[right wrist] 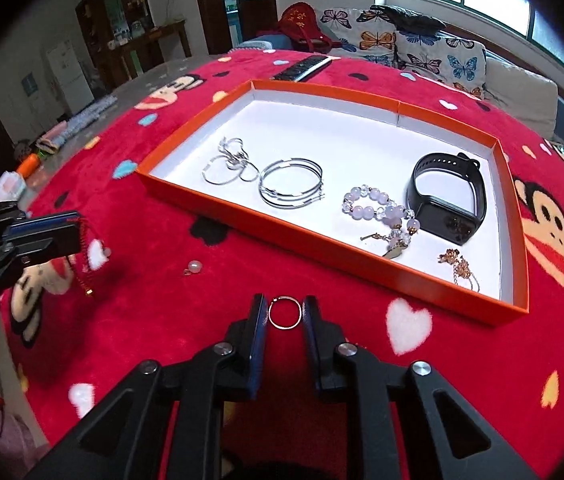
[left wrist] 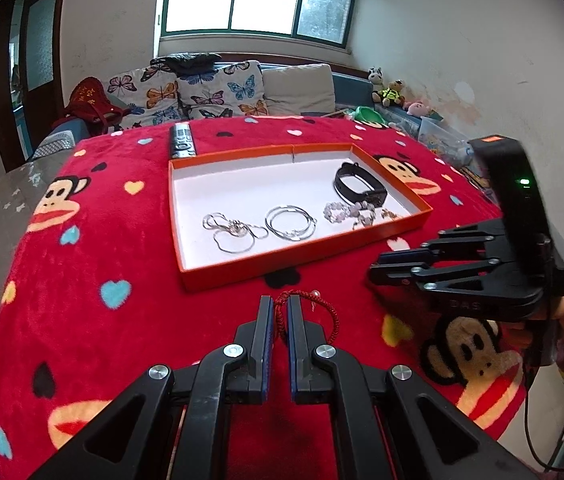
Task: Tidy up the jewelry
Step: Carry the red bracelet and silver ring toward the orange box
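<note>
Through the left wrist camera I see my left claw [left wrist: 280, 312] clenched on a red cord bracelet [left wrist: 324, 312], held above the red blanket on the desk [left wrist: 121, 340], just short of the orange tray [left wrist: 302, 268]. Through the right wrist camera, my right claw [right wrist: 285, 312] stands narrowly apart around a thin ring [right wrist: 285, 312]; I cannot tell whether the pads press it. A loose bead [right wrist: 192, 267] lies nearby on the blanket.

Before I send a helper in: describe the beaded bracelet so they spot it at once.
Find the orange tray on the red blanket. Inside, the beaded bracelet lies between the silver hoops and the black watch, the only piece made of pale round beads.
</note>
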A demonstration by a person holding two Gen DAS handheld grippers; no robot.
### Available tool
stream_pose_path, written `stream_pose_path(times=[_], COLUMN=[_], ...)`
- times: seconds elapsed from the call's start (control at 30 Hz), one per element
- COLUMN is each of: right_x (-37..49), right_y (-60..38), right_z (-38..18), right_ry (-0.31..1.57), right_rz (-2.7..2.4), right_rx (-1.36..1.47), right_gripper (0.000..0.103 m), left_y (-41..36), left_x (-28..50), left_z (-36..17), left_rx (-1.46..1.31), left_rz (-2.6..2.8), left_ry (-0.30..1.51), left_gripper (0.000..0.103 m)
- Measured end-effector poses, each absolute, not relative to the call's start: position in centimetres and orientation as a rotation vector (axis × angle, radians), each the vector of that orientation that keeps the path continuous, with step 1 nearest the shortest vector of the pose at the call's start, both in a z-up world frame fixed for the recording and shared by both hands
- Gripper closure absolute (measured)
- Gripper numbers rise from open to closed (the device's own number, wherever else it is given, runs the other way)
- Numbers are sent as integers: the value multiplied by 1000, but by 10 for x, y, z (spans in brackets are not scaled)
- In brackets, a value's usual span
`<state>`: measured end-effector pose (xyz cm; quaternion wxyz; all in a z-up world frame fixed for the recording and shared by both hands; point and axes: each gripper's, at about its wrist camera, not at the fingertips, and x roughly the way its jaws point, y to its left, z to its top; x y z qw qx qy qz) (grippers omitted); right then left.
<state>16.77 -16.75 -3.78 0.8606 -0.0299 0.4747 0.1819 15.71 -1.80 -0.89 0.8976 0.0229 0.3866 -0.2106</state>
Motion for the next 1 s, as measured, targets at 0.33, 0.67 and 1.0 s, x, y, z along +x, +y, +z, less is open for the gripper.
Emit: stream_pose_path(times=[0.33, 0.67, 1.0], right_x=[181, 210, 218], right_y=[-183, -198, -212], right_z=[6, 4, -8], right_ry=[903, 892, 918], right_rz=[396, 376, 361], right_rx=[15, 64, 83], right_gripper=[83, 83, 83], left_y=[-12, -16, -26], left_x=[202, 265, 311], left_z=[19, 6, -14], left_rx=[58, 62, 47], left_rz=[-395, -381, -384], left_ry=[756, 806, 848], left_gripper=[97, 97, 97])
